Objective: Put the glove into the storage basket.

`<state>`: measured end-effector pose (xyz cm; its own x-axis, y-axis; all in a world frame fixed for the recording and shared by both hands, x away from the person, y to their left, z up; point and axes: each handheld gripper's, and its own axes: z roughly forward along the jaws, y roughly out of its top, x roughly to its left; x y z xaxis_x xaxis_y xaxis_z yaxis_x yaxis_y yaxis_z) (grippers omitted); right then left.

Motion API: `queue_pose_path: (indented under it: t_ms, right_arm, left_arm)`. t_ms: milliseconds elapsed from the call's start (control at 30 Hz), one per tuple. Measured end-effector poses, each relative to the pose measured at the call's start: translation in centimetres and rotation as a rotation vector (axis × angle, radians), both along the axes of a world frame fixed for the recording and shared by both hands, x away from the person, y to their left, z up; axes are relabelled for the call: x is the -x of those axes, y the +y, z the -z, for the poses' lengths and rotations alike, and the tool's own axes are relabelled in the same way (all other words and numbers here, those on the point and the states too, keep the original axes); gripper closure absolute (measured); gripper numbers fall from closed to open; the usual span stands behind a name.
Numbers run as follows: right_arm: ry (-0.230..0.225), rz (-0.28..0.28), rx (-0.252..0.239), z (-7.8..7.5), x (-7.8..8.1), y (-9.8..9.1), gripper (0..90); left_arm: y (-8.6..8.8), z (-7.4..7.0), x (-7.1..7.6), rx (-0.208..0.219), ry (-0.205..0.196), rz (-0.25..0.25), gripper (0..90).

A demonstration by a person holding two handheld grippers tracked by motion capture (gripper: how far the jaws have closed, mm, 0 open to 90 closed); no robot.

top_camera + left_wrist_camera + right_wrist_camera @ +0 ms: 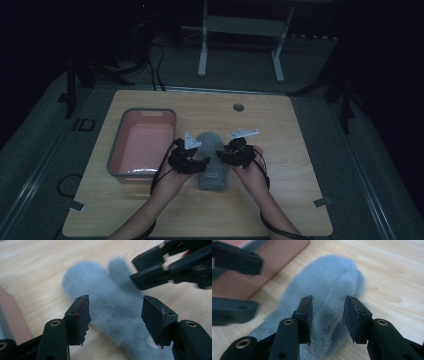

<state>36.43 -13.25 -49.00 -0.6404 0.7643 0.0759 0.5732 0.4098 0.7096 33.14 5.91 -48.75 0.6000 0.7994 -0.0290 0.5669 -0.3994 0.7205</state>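
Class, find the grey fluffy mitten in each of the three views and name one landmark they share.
High view: grey mitten at table centre, between both grippers.
Left gripper view: centre, running to bottom right.
Right gripper view: centre, behind the jaws.
Shared landmark: the pink tray.

Dim room, dark walls. A light wooden table [300, 150] with rounded corners stands on grey carpet [380, 165]; a round grommet [238, 107] sits near its 12 o'clock edge. Tape tabs [322, 202] mark the lower corners at 4 and 8 o'clock. Beyond the table, at 12 o'clock, a white frame [240, 45] stands on two legs; black cables [156, 70] trail at 11 o'clock.
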Motion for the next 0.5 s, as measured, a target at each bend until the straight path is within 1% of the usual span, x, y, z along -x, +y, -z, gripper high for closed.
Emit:
queue_pose_path:
  t_ms: [33,67,100,133,167,200,233,300,333,367,400,433,467,500]
  right_arm:
    - [0.013,0.004,0.012,0.5,0.0,0.1,58.5]
    - [0.025,0.014,0.024,1.0,-0.1,0.1,58.6]
    - [0.032,0.026,0.035,1.5,-0.1,0.1,58.6]
    - [0.039,0.033,0.046,1.9,0.0,0.0,58.5]
    - [0.053,0.039,0.053,2.3,0.0,-0.2,57.8]
    - [0.063,0.05,0.053,2.6,0.0,-0.4,57.5]
    - [0.076,0.055,0.053,3.0,0.0,-0.6,56.2]
    - [0.101,0.075,0.052,3.4,0.0,-1.1,54.2]
    - [0.105,0.079,0.05,3.5,0.0,-1.2,53.1]
    - [0.115,0.08,0.052,3.7,-0.1,-1.4,51.4]
    - [0.12,0.084,0.052,3.7,-0.2,-1.4,51.3]
    - [0.127,0.083,0.05,3.8,-0.2,-1.5,51.2]
    - [0.13,0.078,0.053,3.9,-0.3,-1.4,50.9]
    - [0.136,0.075,0.06,4.0,-0.3,-1.4,50.2]
  left_arm:
    - [-0.3,0.4,-0.5,-0.035,0.018,-0.004,40.0]
    - [-0.4,0.9,-1.0,-0.039,0.044,-0.018,39.9]
    - [-0.5,1.3,-1.4,-0.031,0.067,-0.017,40.0]
    - [-0.6,1.6,-1.7,-0.005,0.082,-0.017,39.9]
    - [-0.5,1.9,-1.9,0.028,0.1,-0.029,39.9]
    - [-0.6,2.1,-2.0,0.034,0.104,-0.04,39.9]
    - [-0.6,2.4,-2.2,0.026,0.108,-0.041,39.9]
    - [-0.8,2.9,-2.5,0.02,0.13,-0.048,39.8]
    - [-0.8,3.1,-2.6,0.008,0.138,-0.06,39.6]
    - [-1.0,3.3,-2.7,-0.001,0.142,-0.063,39.5]
    - [-1.1,3.4,-2.8,-0.017,0.143,-0.061,38.8]
    - [-1.2,3.6,-2.8,-0.022,0.143,-0.068,38.2]
    - [-1.3,3.7,-2.8,-0.042,0.144,-0.062,37.5]
    - [-1.4,3.9,-2.9,-0.046,0.155,-0.061,37.4]
